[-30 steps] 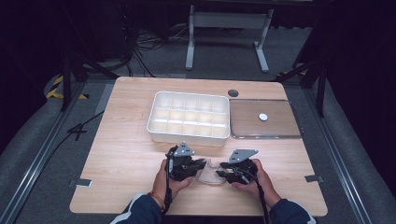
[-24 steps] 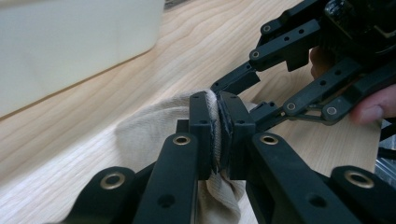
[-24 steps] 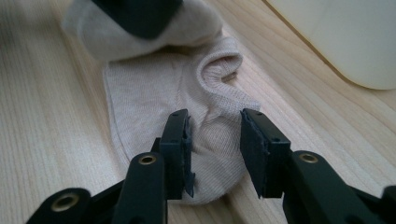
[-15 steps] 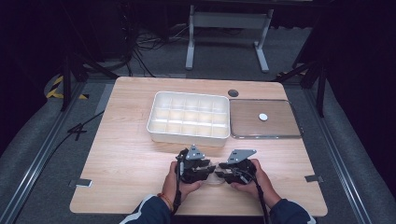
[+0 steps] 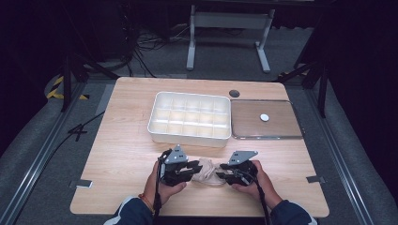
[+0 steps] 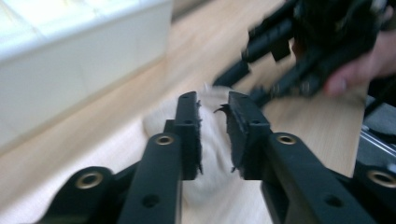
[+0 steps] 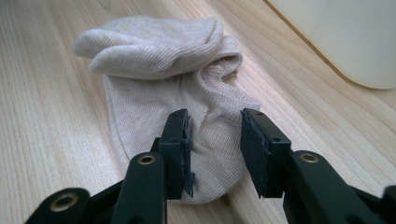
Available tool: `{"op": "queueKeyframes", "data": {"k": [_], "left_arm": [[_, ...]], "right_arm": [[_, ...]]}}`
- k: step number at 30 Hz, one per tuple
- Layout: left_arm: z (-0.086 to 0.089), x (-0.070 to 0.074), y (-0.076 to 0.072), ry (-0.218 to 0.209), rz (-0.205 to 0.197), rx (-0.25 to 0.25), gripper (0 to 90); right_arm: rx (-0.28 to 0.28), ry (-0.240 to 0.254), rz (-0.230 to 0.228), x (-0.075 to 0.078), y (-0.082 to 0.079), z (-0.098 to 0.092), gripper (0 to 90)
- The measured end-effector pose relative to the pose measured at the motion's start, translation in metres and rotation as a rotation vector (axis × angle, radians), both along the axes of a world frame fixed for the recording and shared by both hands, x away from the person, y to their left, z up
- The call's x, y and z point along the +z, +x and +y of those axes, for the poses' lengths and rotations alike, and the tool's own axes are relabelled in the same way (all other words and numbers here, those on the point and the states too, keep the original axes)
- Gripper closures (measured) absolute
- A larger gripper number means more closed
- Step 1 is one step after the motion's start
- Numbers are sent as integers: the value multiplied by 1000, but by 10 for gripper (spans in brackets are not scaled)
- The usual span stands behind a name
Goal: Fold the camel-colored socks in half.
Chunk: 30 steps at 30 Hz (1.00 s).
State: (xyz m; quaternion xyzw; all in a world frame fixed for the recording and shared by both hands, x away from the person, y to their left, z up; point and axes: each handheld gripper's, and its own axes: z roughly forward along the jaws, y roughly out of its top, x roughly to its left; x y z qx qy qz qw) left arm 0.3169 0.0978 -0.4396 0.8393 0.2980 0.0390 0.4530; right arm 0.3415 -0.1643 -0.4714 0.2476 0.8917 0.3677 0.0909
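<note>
Between the two sets of jaws, on the surface [image 5: 117, 154]: beige sock [image 7: 187, 112], crumpled; left gripper [image 6: 212, 135] has shifted onto it, its jaws just closing, a narrow gap remaining, cloth between; right gripper [image 7: 215, 144] part-open, straddling the sock's near end; folding grip seemingly imminent.

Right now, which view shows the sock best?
Right gripper view: the beige sock lies sharp and near whole, its folds clear. Left gripper view has it blurred behind the tongs. High view shows a small lump between both hands.
</note>
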Motion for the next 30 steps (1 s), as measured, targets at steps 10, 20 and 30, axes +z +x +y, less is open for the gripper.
{"op": "queueKeyframes", "data": {"k": [10, 20, 30], "left_arm": [[-17, -30, 3, 55, 41, -39, 769], [-25, -38, -3, 89, 2, -19, 758], [-24, -37, -3, 97, -7, -27, 752]], "right_arm": [[0, -6, -9, 0, -1, 0, 625], [-9, 30, -44, 9, -5, -6, 660], [42, 135, -112, 21, -16, 19, 729]]}}
